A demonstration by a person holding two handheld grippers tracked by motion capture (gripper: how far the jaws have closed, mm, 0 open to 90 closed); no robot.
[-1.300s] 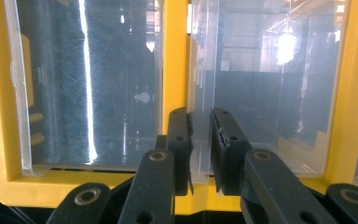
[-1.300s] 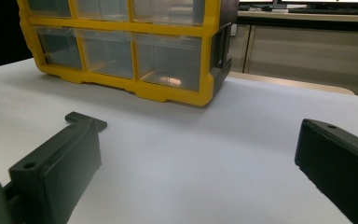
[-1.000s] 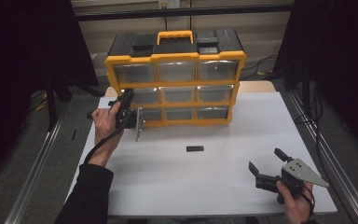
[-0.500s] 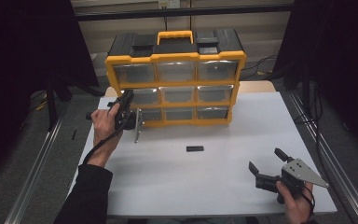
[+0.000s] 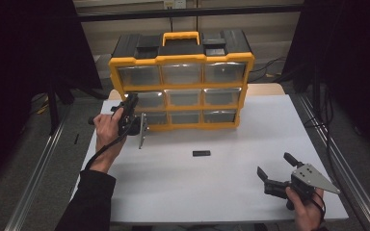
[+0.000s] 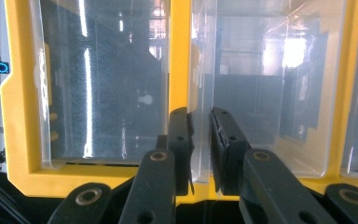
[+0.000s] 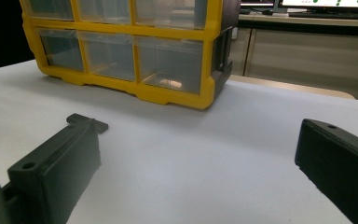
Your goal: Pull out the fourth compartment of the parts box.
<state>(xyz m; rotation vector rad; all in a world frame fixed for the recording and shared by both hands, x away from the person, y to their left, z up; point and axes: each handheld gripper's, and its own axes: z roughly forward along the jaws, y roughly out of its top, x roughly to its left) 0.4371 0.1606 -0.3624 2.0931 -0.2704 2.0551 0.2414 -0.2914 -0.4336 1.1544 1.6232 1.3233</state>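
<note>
Yellow drawer cabinet [image 5: 180, 82] stands at the table's [image 5: 221, 192] far edge; its clear drawers look empty. Left gripper view: the left gripper [image 6: 199, 140] has its jaws nearly together, pinching a clear drawer front edge [image 6: 198, 93]. High view: the right gripper [image 5: 275, 169] rests wide apart, holding nothing, near a small black piece [image 5: 201, 153].

A long black sleeve covers the person's left arm. Each black plastic hand-held gripper, left [image 5: 136, 115] and right [image 5: 275, 168], has blocky jaws on round-riveted links; the right bears a grey three-cornered plate with dark screws.
</note>
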